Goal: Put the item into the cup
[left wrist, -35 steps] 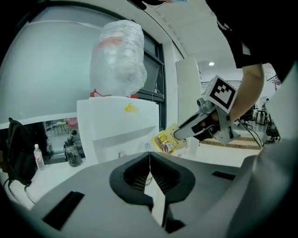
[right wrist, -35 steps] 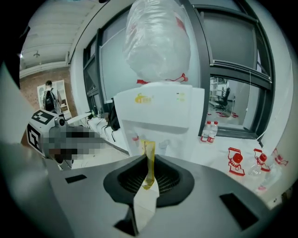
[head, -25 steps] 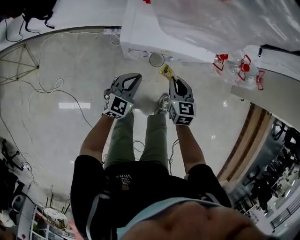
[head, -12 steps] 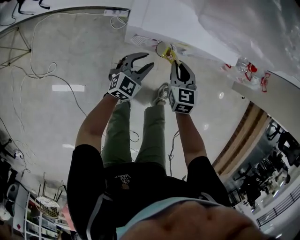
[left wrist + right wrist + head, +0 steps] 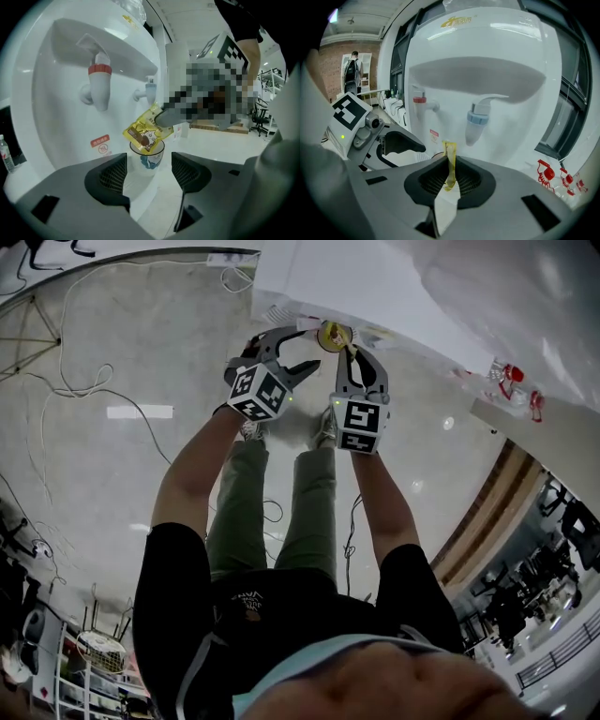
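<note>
We stood in front of a white water machine with a gripper in each hand. Our right gripper had its jaws pressed tight on a small yellow packet. The packet stuck up thin and straight from between the two dark pads.

From the left gripper's view, the packet hung tilted right over the mouth of a little clear cup. Its low corner was at the cup's rim. We could not tell if that corner was inside the cup or just above it. The cup stood upright on the machine's shelf, under the blue tap. The red tap was off to the left of it, with a red sticker on the wall below.

Our left gripper was just beside the right one, near the cup. Its jaws were opening and stood wide. Nothing was between its pads. We only saw the cup past the gap, not touching them.

Looking down, we saw our green trousers and the shiny floor with white cables lying on it.
</note>
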`<state>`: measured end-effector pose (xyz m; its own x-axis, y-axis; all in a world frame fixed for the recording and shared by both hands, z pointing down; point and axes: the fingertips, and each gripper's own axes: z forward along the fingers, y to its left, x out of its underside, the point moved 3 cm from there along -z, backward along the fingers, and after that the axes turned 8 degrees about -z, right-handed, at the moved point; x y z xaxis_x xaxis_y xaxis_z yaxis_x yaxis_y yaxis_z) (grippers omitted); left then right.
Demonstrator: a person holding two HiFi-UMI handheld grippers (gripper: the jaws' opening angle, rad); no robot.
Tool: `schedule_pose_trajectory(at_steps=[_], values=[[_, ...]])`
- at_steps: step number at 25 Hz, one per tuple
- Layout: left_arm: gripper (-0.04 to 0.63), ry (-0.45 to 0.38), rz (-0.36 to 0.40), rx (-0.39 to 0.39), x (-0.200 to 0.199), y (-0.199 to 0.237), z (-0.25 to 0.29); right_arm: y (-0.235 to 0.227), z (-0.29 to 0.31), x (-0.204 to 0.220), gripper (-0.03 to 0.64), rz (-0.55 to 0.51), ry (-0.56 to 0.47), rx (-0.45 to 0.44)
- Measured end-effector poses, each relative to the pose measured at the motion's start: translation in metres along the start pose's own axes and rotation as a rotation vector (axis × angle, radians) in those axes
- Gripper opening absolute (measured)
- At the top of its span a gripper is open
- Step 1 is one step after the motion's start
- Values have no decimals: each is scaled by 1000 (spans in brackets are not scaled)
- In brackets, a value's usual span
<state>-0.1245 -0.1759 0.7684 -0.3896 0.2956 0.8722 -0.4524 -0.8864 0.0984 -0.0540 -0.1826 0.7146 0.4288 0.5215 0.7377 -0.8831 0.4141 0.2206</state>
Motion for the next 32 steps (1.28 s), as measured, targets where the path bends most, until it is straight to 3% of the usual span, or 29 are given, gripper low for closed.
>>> schedule_pose_trajectory(at_steps=[7,15,21,32], values=[[328,42,27,74,15,4,14,-4,13,11,67,-30,43,-42],[331,42,61,163,11,6,25,-4,23,15,67,-216,67,-68],[331,9,0,233,3,6,29,-6,30,12,67,-259,59,-79],[331,9,-53,347,6,12,27,3,43,17,67,-300,89,-185]])
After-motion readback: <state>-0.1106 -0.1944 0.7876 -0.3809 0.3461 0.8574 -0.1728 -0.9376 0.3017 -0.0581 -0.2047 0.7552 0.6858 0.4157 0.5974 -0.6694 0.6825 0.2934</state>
